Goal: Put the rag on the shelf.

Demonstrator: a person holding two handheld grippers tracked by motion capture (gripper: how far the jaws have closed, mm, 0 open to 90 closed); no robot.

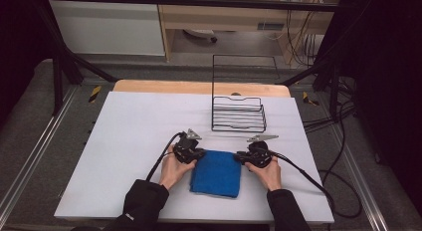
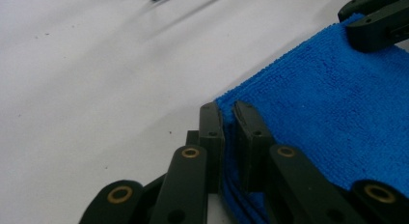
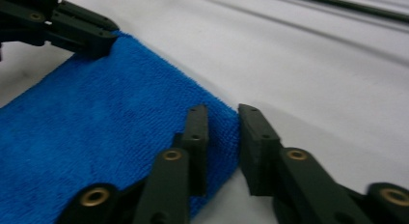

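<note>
Folded blue towel (image 1: 217, 173) lying flat on the white tabletop (image 1: 129, 141), near the front edge and a little right of centre, pinched at both far corners. Left hand-held gripper (image 1: 195, 154) at the towel's far left corner, jaws closed tight on the folded edge, blue layers squeezed between the two black pads in the left gripper view (image 2: 230, 137). Right hand-held gripper (image 1: 241, 157) at the far right corner; in the right gripper view (image 3: 223, 137), one jaw resting on top of the cloth, the other just off its edge beside the corner, a narrow gap between that pad and the towel, so not clamped on it. Left hand (image 1: 172, 167) and right hand (image 1: 267, 172) in dark sleeves, coming in from the near edge, wrapped around the gripper bodies, with black cables trailing off to either side. Black wire basket (image 1: 238, 113) standing upright farther back on the tabletop, right of centre, well apart from the towel and empty of cloth. Strip of bare wood (image 1: 199, 87) along the far side, past the white sheet.
</note>
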